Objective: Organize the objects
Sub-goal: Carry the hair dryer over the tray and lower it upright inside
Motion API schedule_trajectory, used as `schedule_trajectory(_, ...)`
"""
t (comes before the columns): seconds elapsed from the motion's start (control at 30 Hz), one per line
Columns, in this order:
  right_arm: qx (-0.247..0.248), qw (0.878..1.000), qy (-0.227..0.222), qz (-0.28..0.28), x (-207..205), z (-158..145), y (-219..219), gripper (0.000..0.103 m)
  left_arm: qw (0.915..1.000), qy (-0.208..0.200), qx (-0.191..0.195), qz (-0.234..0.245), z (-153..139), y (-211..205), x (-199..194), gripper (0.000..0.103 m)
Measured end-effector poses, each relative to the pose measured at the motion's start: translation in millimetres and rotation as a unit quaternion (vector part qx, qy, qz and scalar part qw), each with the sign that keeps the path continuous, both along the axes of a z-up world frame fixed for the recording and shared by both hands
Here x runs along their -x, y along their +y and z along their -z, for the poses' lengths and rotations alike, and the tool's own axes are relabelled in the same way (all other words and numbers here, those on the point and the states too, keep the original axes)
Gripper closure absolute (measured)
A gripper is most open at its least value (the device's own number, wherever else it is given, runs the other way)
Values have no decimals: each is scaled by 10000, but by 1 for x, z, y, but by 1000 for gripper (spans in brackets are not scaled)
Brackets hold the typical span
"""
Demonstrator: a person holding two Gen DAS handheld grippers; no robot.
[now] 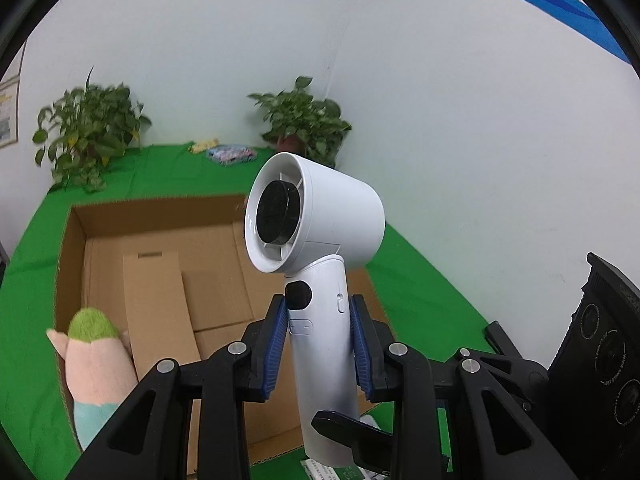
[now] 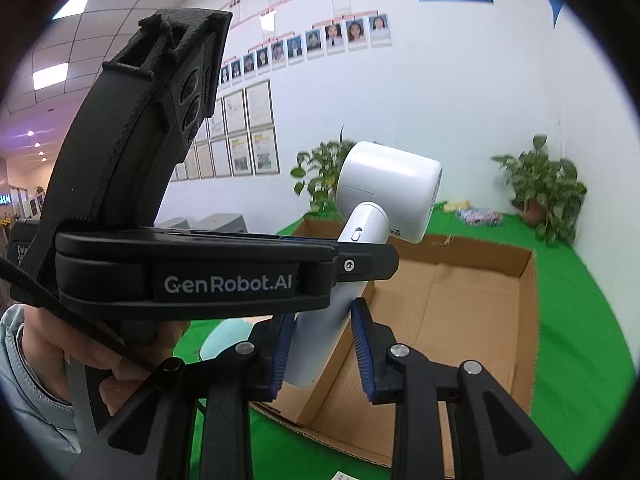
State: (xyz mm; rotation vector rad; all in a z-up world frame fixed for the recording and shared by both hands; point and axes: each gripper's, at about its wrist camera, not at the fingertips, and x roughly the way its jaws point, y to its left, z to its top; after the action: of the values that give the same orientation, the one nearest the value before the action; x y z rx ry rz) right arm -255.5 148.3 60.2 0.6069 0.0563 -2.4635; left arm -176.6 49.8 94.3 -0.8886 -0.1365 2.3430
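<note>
Both grippers hide fan (image 1: 320,280) base (box (image 1: 160,280) partly blocked)

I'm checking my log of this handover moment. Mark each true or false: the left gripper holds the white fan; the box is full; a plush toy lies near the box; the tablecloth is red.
1. The left gripper holds the white fan by its handle: true.
2. The cardboard box is full: false, mostly bare cardboard shows inside.
3. A plush toy lies at the box's edge: true.
4. The tablecloth is red: false, green.
</note>
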Motion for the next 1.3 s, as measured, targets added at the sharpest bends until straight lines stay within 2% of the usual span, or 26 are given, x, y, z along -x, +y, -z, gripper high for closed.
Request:
schedule_trajectory(0.33,-71,9959,-869,-237,36,68,-12,75,9933,-1121,-48,-285,102,-14,50,76)
schedule_trajectory(0.5,-40,9923,-1207,-285,46,93,-13,75,9886,-1457,8,-376,146,-16,68,76)
schedule_trajectory(0.67,-163,9894,-1415,-296,47,113,-15,75,9846,-1671,179,-484,176,-11,82,76)
schedule_trajectory(0.77,-237,9879,-1507,-296,44,119,-15,76,9837,-1704,286,-502,189,-10,86,77)
schedule_trajectory(0.97,-311,9844,-1708,-291,50,132,-5,79,9814,-1789,448,-526,196,-7,82,76)
schedule_trajectory(1.1,-350,9839,-1718,-347,45,133,-3,80,9811,-1795,503,-521,190,-3,81,76)
schedule_trajectory(1.23,-445,9825,-1774,-347,40,135,-2,81,9811,-1819,408,-521,184,-5,80,74)
schedule_trajectory(1.3,-516,9806,-1875,-263,41,139,-1,82,9838,-1690,313,-515,176,-10,77,72)
